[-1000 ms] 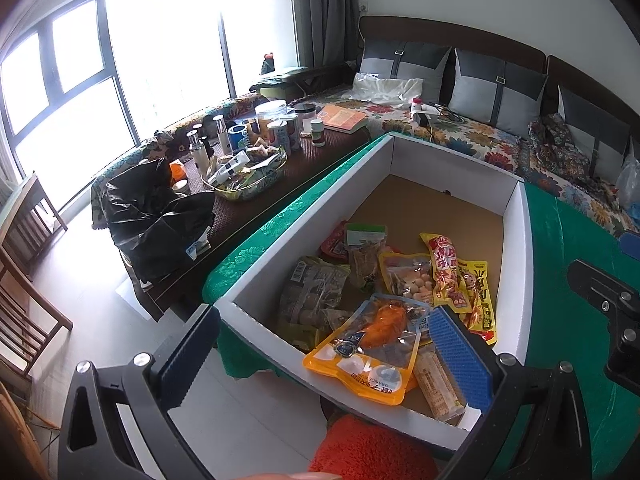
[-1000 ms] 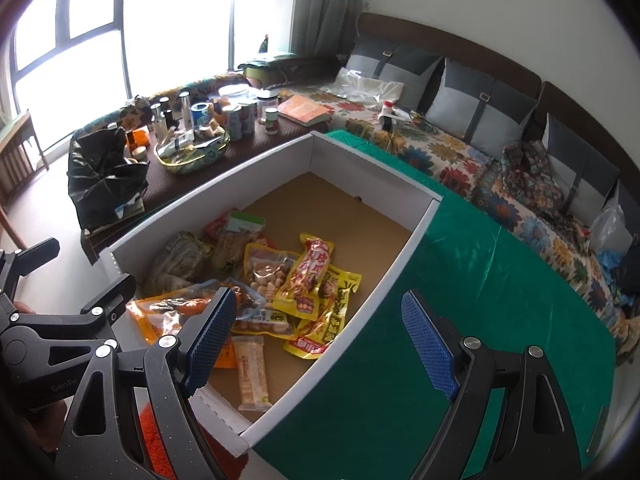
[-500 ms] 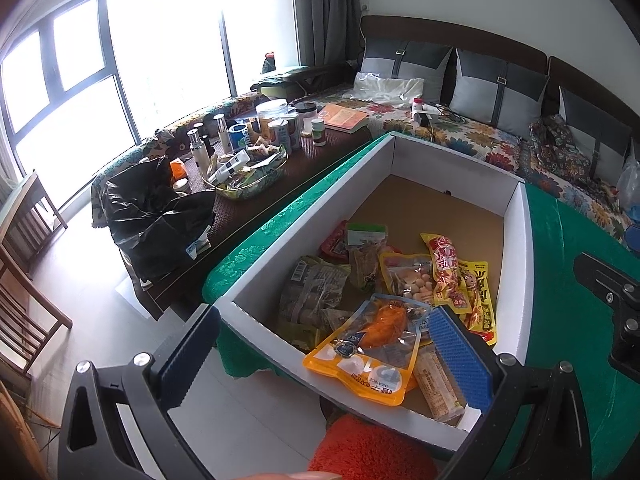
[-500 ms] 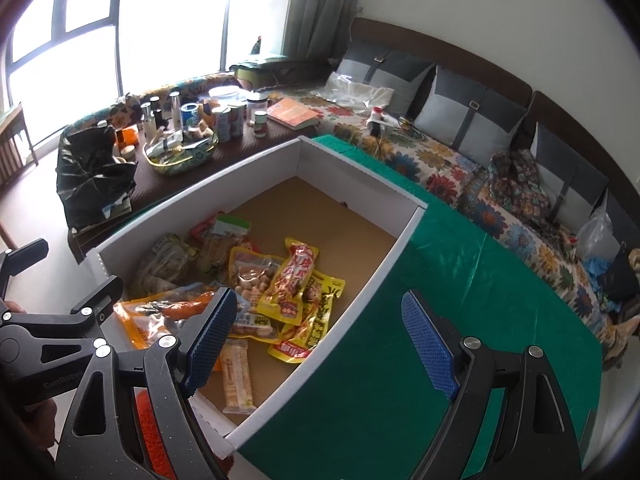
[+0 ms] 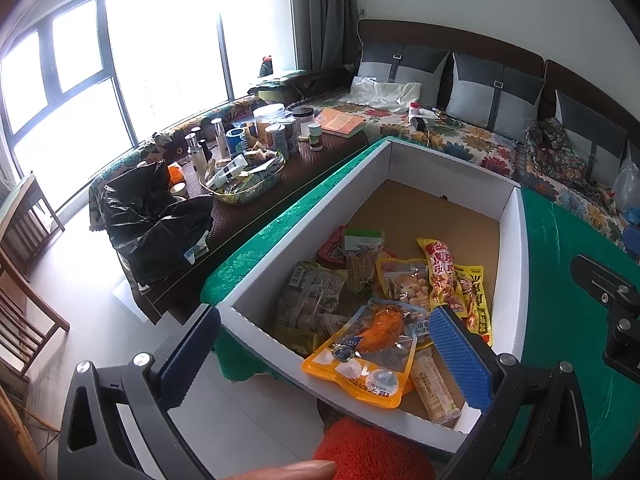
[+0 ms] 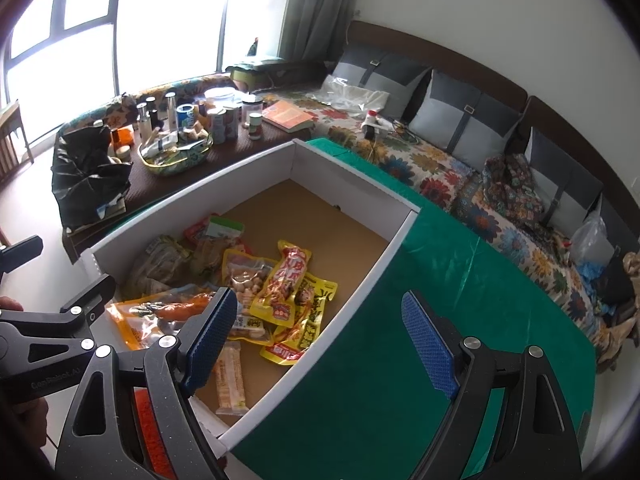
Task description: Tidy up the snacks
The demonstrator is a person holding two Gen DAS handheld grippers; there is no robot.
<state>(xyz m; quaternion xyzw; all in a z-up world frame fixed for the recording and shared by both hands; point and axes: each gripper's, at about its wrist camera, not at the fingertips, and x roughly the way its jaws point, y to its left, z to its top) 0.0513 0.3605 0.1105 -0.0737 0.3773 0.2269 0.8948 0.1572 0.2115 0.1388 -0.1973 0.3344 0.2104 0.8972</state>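
Both the left tool [image 5: 324, 354] and right tool [image 6: 316, 338] stay wide apart, gripping nothing (only the right view has drifted slightly). The plastic snack packets [image 5: 384, 300] remain heaped at the near end of the white cardboard box [image 5: 510, 280] on the green-clothed bench [image 6: 420, 320]; no sorting has advanced.

My two wrist views look down from the near end, facing twelve o'clock; both share the box [image 5: 510, 272] [image 6: 372, 276] (left one sits closer).
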